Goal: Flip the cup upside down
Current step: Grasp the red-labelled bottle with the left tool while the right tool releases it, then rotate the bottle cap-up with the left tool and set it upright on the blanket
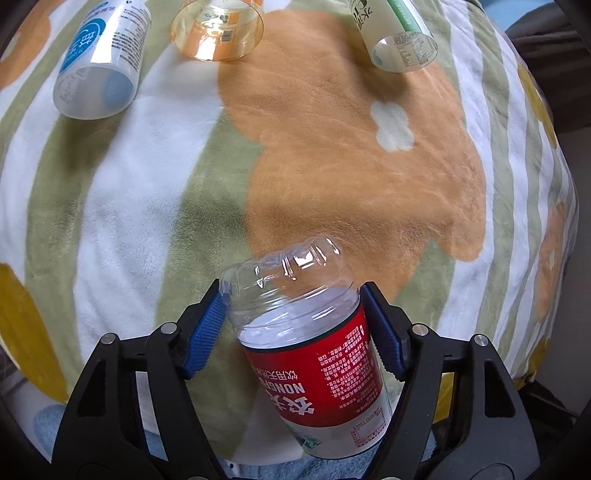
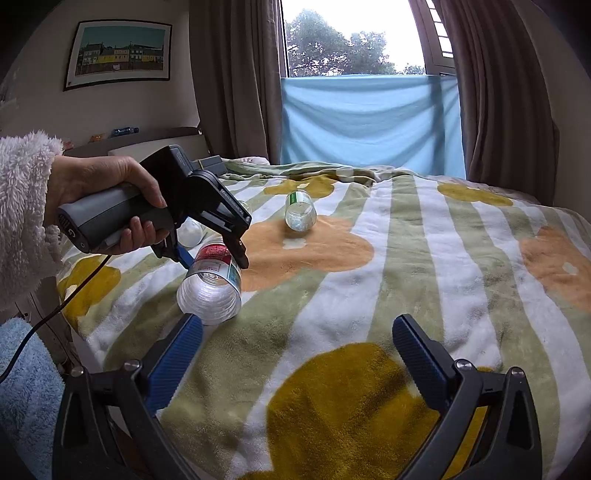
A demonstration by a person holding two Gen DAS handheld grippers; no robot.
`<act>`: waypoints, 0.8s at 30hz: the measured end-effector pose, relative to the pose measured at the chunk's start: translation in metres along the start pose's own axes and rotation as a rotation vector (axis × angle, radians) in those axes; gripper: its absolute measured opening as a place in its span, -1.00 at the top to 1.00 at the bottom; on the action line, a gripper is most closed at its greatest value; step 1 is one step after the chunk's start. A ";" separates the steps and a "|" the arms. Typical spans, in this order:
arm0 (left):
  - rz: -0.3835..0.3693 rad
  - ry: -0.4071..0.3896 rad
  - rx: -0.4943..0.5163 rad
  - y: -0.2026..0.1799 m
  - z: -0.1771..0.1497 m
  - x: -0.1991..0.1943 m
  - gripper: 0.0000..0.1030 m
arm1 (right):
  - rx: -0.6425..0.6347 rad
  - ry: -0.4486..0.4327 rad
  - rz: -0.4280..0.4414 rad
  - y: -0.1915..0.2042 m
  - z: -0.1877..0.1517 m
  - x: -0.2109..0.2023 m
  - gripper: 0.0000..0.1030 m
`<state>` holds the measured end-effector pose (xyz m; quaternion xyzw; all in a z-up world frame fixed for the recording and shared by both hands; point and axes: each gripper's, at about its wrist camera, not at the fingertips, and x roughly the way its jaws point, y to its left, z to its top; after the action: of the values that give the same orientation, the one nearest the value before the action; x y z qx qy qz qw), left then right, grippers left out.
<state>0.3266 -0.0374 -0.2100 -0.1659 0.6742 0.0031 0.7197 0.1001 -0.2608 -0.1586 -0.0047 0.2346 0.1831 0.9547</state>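
Observation:
The cup is a cut-off clear plastic bottle with a red label (image 1: 317, 365). My left gripper (image 1: 295, 321) is shut on it, blue pads on both sides of its clear part. It is tilted, closed ribbed base pointing away from the camera. In the right wrist view the same cup (image 2: 212, 280) hangs tilted in the left gripper (image 2: 214, 254) just above the blanket, its clear end toward the camera. My right gripper (image 2: 295, 350) is open and empty over the blanket's near edge.
A flowered fleece blanket (image 1: 351, 166) covers the bed. Three other cut bottle cups lie on it: blue-labelled (image 1: 99, 55), orange-tinted (image 1: 218, 29), green-labelled (image 1: 399, 37), the last also in the right wrist view (image 2: 301, 210). Curtains and a window stand behind.

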 end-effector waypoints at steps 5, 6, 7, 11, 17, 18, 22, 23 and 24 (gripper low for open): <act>-0.029 -0.108 0.050 0.000 -0.013 -0.030 -0.35 | -0.003 -0.005 -0.002 0.001 0.000 -0.002 -0.99; -0.030 -0.150 0.076 -0.002 -0.017 -0.041 -0.35 | -0.003 -0.007 -0.002 0.000 0.000 -0.003 -0.99; -0.027 -0.205 0.105 -0.006 -0.021 -0.053 -0.35 | -0.004 -0.008 -0.004 0.001 0.000 -0.003 -0.99; 0.022 -0.463 0.220 -0.019 -0.039 -0.091 -0.35 | -0.022 -0.005 -0.011 0.005 0.001 -0.003 -0.99; 0.066 -0.761 0.330 -0.028 -0.060 -0.089 -0.35 | -0.072 0.004 -0.019 0.015 0.000 -0.002 -0.99; 0.084 -0.805 0.353 -0.033 -0.061 -0.085 -0.36 | -0.079 0.005 -0.021 0.017 0.000 -0.002 -0.99; 0.130 -0.915 0.423 -0.040 -0.068 -0.070 -0.36 | -0.088 0.001 -0.029 0.018 -0.001 -0.003 -0.99; 0.139 -0.924 0.428 -0.042 -0.068 -0.065 -0.36 | -0.085 0.001 -0.031 0.017 -0.001 -0.002 -0.99; 0.149 -0.928 0.430 -0.041 -0.067 -0.061 -0.36 | -0.080 0.002 -0.033 0.016 -0.001 -0.001 -0.99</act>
<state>0.2654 -0.0795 -0.1431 0.0532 0.2793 -0.0112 0.9587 0.0931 -0.2459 -0.1577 -0.0467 0.2282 0.1765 0.9563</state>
